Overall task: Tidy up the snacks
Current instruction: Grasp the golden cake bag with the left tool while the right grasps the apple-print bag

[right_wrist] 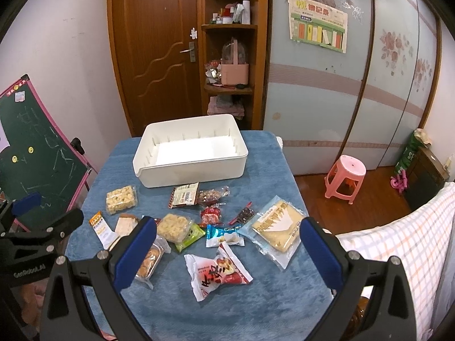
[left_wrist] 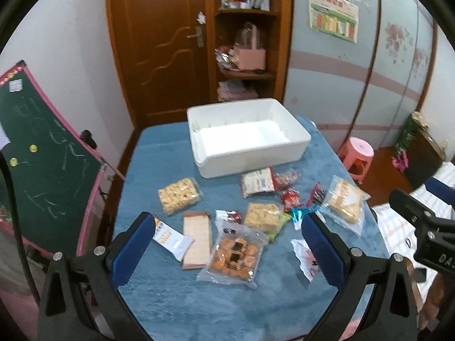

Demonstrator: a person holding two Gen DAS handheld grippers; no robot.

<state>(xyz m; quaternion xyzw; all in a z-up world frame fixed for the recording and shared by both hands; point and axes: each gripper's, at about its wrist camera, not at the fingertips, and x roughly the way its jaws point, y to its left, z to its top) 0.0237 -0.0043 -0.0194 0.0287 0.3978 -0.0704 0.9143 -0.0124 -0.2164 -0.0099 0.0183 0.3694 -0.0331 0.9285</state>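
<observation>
Crinkly plastic film wraps nearly every snack scattered across the blue tablecloth [right_wrist: 227, 312], and that is the main hazard: a film pack can slip from hard pads or drag a touching neighbour along, since the packs lie crowded near the table's middle. The white bin [right_wrist: 190, 153] stands empty at the far end of the table, well apart from both claws. The left gripper [left_wrist: 227, 244] hangs with its jaws spread wide and nothing between them, above the clear pack of round golden cakes [left_wrist: 234, 254]; the right gripper [right_wrist: 227, 250] is likewise spread and empty, over the white-and-red pouch [right_wrist: 216, 274]. That pouch carries large red brush characters (too stylised for me to read). The orange-topped sachet [right_wrist: 101, 228] bears small print I cannot make out. Moulded lettering on the left gripper's body seems to read "GenRobot.AI".
</observation>
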